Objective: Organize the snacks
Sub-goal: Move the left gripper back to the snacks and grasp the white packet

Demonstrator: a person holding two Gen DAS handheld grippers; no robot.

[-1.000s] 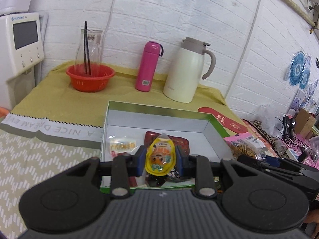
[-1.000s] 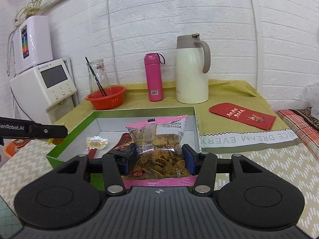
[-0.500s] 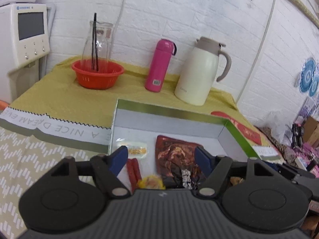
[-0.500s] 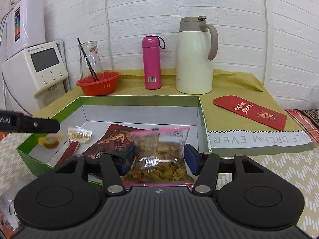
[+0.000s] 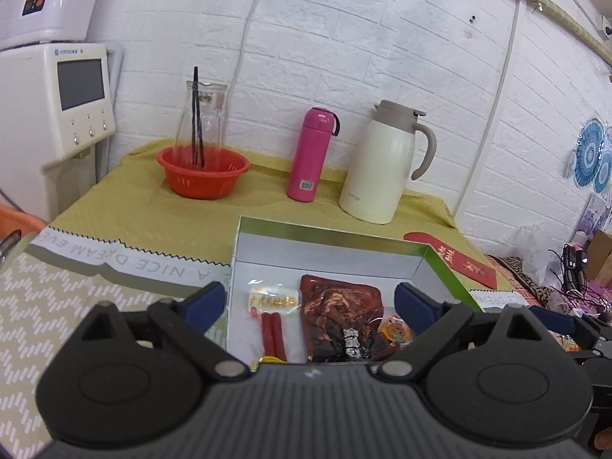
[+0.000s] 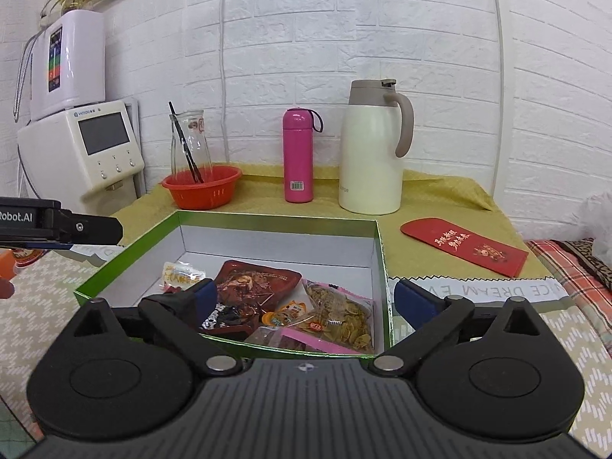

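A green-rimmed white box (image 5: 329, 231) (image 6: 275, 216) lies open on the table. In it are a dark red snack packet (image 5: 340, 313) (image 6: 256, 283), a small clear candy packet (image 5: 273, 300) (image 6: 179, 273), two red sausage sticks (image 5: 273, 334) and a yellow jelly packet (image 5: 396, 331) (image 6: 287, 315). A clear bag of chips (image 6: 340, 315) rests in the box's near right corner. My left gripper (image 5: 310, 298) hovers over the box's near edge, its jaws opening and holding nothing. My right gripper (image 6: 306, 290) stands open above the chips, apart from them.
Along the back wall stand a red bowl (image 5: 202, 172) holding a glass carafe, a pink bottle (image 5: 310, 157) and a cream jug (image 5: 382, 164). A red envelope (image 6: 464, 246) lies right of the box. A white dispenser (image 5: 53, 114) stands at left.
The left jaws spread and let go of the yellow jelly packet, which now lies in the box. The right jaws widened and dropped the chips bag into the box. Both grippers pulled back.
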